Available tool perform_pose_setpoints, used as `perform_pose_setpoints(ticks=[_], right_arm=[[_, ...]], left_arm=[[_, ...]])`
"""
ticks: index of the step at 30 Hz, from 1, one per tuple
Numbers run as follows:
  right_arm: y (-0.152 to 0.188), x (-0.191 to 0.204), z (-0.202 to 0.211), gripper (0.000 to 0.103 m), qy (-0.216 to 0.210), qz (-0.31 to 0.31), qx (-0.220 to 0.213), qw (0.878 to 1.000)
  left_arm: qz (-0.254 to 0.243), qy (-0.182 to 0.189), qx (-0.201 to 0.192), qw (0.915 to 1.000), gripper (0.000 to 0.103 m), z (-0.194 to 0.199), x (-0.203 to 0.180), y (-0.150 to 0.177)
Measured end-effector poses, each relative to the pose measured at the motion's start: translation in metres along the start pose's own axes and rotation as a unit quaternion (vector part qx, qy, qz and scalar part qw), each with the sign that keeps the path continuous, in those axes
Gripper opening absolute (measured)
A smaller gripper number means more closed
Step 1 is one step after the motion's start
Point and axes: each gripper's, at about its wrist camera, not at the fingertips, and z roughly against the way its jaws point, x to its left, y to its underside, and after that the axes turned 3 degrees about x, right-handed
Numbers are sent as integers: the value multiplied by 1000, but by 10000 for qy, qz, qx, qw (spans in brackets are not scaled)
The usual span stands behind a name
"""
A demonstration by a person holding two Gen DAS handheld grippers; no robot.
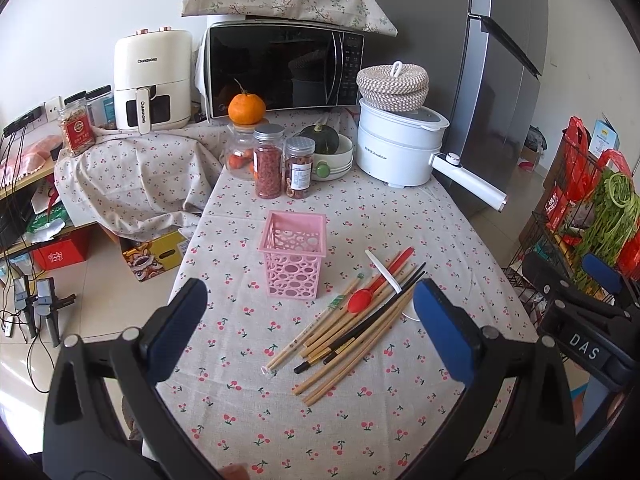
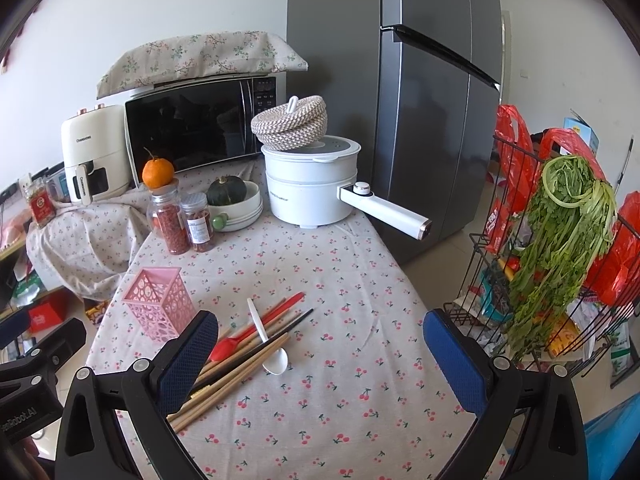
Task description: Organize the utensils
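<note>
Chopsticks (image 1: 352, 332), red spoon (image 1: 360, 299), white spoon (image 2: 276, 360) heaped beside pink lattice basket (image 1: 293, 256); both tools spread, empty.

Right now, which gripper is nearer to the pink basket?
Left. The left gripper hovers just before the pink basket; the right gripper hovers further right, past the utensil pile.

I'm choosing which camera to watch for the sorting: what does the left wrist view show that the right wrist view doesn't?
Only the left wrist view shows the near tips of the chopsticks unblocked, and the power strips on the floor. Only the right wrist view shows the white spoon whole, bowl included, and the greens in full. Both show the empty pink holder, the red spoon and open grippers.
</note>
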Motion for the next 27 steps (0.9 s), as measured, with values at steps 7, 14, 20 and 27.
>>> perform_pose_setpoints(ticks=[7, 14, 20, 27], right_arm=[[0, 1, 0, 103, 15, 4, 1, 10000], [-1, 1, 0, 103, 33, 4, 2, 10000], [0, 2, -2, 103, 31, 11, 27, 10000], [1, 3, -2, 103, 31, 18, 38, 10000]], left_arm=[[-15, -16, -1, 10000, 102, 0, 0, 1], [-3, -8, -8, 10000, 102, 0, 0, 0], [-6, -8, -19, 10000, 102, 1, 0, 0], [-12, -8, -36, 10000, 102, 2, 0, 0]])
